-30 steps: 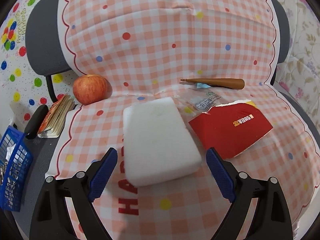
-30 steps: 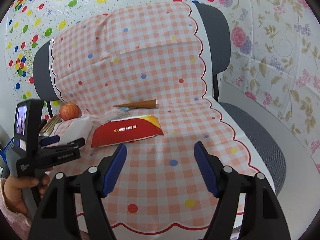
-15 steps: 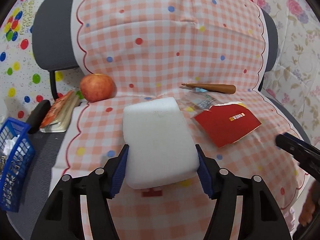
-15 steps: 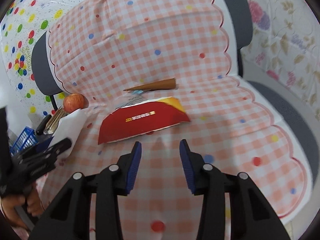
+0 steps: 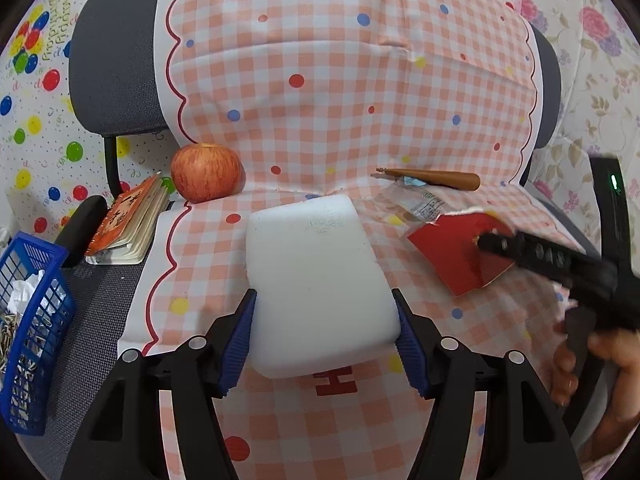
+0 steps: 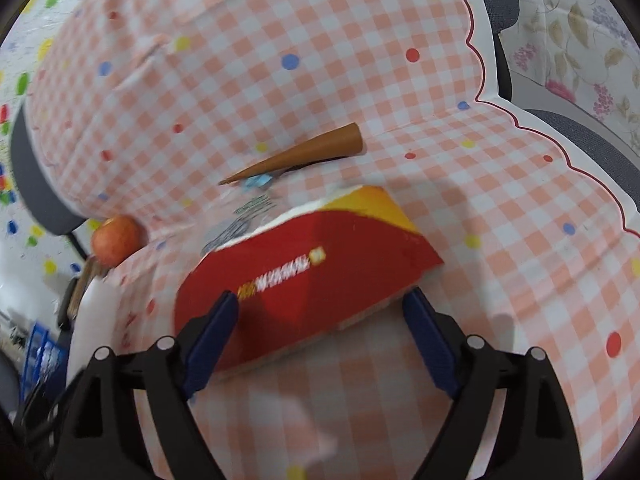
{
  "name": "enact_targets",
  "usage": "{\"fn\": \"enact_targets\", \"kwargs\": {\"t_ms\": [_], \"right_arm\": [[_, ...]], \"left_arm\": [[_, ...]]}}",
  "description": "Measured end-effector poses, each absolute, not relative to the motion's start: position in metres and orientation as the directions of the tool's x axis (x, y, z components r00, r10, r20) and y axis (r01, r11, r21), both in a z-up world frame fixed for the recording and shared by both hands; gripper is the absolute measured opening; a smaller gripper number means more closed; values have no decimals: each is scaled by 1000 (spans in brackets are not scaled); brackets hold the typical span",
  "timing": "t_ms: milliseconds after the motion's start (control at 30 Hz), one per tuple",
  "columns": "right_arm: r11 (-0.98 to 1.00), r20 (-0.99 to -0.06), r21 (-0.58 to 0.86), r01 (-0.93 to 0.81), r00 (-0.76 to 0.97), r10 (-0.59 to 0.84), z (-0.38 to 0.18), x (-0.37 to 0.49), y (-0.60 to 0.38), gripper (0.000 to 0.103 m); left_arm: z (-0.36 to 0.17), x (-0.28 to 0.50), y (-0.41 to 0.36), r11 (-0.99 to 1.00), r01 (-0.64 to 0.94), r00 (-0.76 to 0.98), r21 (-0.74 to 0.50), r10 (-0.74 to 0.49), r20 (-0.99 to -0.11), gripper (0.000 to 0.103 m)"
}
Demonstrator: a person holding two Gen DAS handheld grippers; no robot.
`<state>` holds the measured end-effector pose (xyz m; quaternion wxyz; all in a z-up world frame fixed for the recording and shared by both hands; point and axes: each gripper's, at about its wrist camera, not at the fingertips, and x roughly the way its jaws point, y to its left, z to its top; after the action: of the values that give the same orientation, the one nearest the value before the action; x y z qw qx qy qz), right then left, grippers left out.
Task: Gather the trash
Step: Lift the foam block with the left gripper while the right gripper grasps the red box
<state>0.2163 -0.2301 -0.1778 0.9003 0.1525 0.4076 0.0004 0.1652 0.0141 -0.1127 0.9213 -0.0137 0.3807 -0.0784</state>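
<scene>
My left hand-held gripper [image 5: 324, 332] is clamped on the near end of a white foam block [image 5: 316, 280]; both blue pads [image 5: 240, 336] press against its sides, and the block stretches away from me over the pink checked cloth [image 5: 340, 92] draped on a grey office chair [image 5: 116, 68].

My right hand-held gripper [image 6: 320, 328] is spread wide around a torn red cardboard carton [image 6: 312, 276]. Its left pad [image 6: 212, 328] overlaps the carton's near left corner and its right pad sits just beside the near right edge, but the frame is blurred and I cannot tell whether either pad is actually touching. The carton lies flat on the seat with its yellow corner pointing away from me. In the left wrist view the same carton shows to the right of the foam block, with my right tool reaching over it.

Just behind the carton lies a crumpled clear plastic wrapper [image 5: 416, 206], and behind that, where seat meets backrest, a brown paper cone [image 6: 304, 152] lies on its side with a small blue scrap [image 6: 256, 180] near its tip.

A red apple [image 5: 206, 178] sits at the left edge of the cloth, by the backrest. Beside it, on bare seat, lies an orange spiral notebook [image 5: 128, 220]. Further left is a blue plastic basket [image 5: 32, 320] holding crumpled white paper [image 5: 24, 294].
</scene>
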Motion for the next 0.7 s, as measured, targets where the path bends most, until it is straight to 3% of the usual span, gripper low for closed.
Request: {"fn": "enact_targets", "kwargs": {"t_ms": [33, 200, 233, 367, 500, 600, 700], "right_arm": [[953, -737, 271, 134, 666, 115, -176, 222, -230, 82], [936, -712, 319, 147, 690, 134, -168, 229, -238, 24], [932, -682, 334, 138, 718, 138, -160, 225, -241, 19], [951, -558, 306, 45, 817, 141, -119, 196, -237, 7], [968, -472, 239, -71, 863, 180, -75, 165, -231, 2], [974, -461, 196, -117, 865, 197, -60, 150, -227, 2], [974, -512, 188, -124, 834, 205, -59, 145, -228, 2]], "left_arm": [[-114, 166, 13, 987, 140, 696, -77, -153, -701, 65], [-114, 164, 14, 986, 148, 692, -75, -158, -705, 65], [-112, 162, 15, 986, 150, 695, -73, -158, -701, 65], [-102, 155, 18, 986, 149, 712, -76, -160, -683, 65], [-87, 145, 16, 982, 168, 728, -89, -185, -660, 65], [-79, 137, 12, 979, 182, 736, -89, -196, -648, 65], [-78, 131, 9, 976, 195, 730, -99, -212, -650, 65]]}}
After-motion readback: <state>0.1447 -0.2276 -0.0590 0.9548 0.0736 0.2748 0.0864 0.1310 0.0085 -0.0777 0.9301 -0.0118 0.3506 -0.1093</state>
